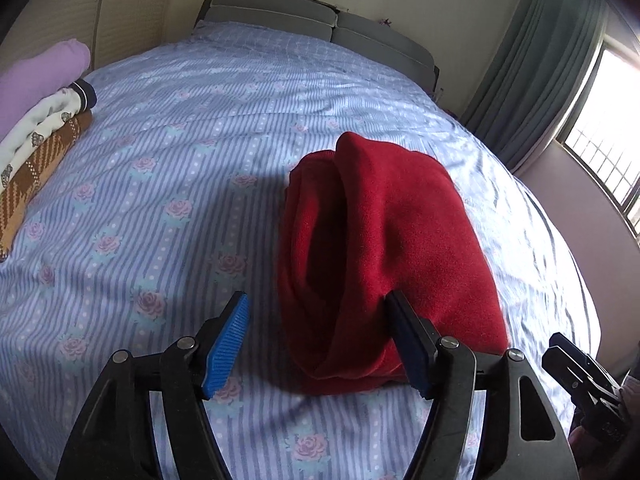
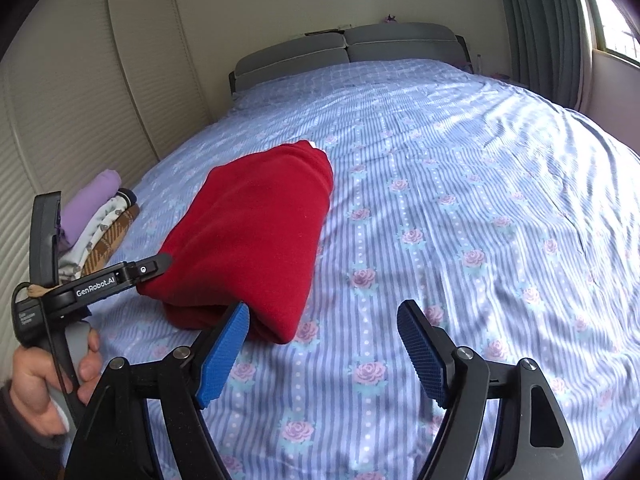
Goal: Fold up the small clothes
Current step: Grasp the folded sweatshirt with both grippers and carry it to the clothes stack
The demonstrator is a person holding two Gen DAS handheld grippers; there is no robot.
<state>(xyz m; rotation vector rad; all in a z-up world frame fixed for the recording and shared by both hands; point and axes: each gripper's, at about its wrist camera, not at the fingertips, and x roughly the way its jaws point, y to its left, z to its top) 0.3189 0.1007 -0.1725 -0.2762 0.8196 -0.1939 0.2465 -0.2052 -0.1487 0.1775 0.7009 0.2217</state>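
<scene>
Left wrist alone shows red garment's (image 1: 384, 248) layered folds.

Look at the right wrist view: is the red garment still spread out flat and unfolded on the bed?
No, the red garment lies folded into a compact bundle on the bed.

bed (image 2: 460, 200): blue striped rose-print sheet, grey headboard (image 2: 348, 50) at far end | folded red garment (image 2: 248, 232): lies near the foot edge | pile of folded clothes (image 2: 100, 228): purple, white, brown plaid, along the left edge
</scene>
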